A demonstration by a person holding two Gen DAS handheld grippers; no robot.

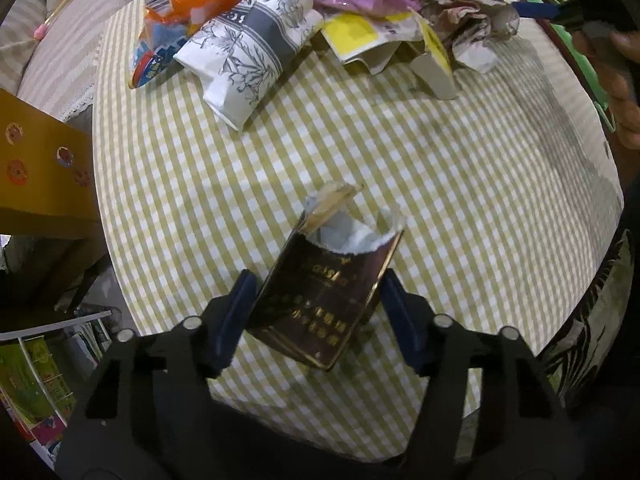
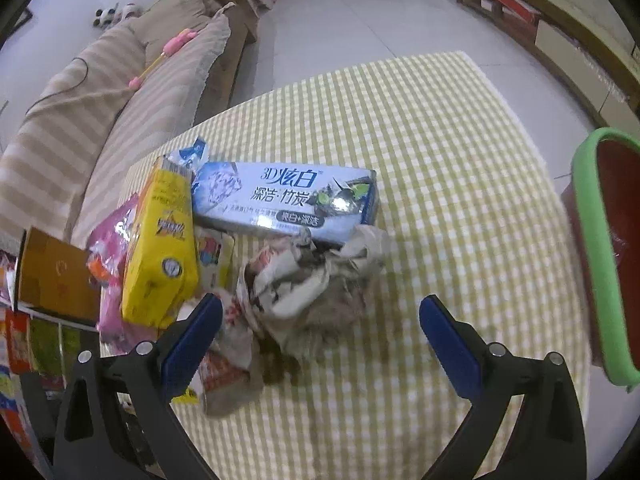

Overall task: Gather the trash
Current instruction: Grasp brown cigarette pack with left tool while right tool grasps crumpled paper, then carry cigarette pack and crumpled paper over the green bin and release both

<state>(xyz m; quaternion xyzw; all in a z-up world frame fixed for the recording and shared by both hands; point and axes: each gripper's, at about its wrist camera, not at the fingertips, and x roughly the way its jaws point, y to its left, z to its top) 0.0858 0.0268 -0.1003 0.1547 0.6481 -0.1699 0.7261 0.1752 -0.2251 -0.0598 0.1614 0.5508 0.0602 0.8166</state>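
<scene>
A dark brown cigarette box (image 1: 320, 300) with gold print and a torn-open top lies tilted on the yellow checked tablecloth (image 1: 440, 200). My left gripper (image 1: 318, 280) points down over it, and its blue pads touch the box's two long sides. In the right wrist view my right gripper (image 2: 320, 308) stands wide open over a crumpled wad of paper (image 2: 316, 284), with nothing between its fingers. Trash is piled behind the wad: a blue toothpaste box (image 2: 284, 200), a yellow bag (image 2: 160, 248) and a pink bag (image 2: 116, 280).
A red bin with a green rim (image 2: 596, 240) stands by the table's right side. A flower-printed tissue pack (image 1: 252, 52) and an orange packet (image 1: 180, 16) lie at the far left. A striped sofa (image 2: 100, 120) and a cardboard box (image 2: 56, 276) flank the table.
</scene>
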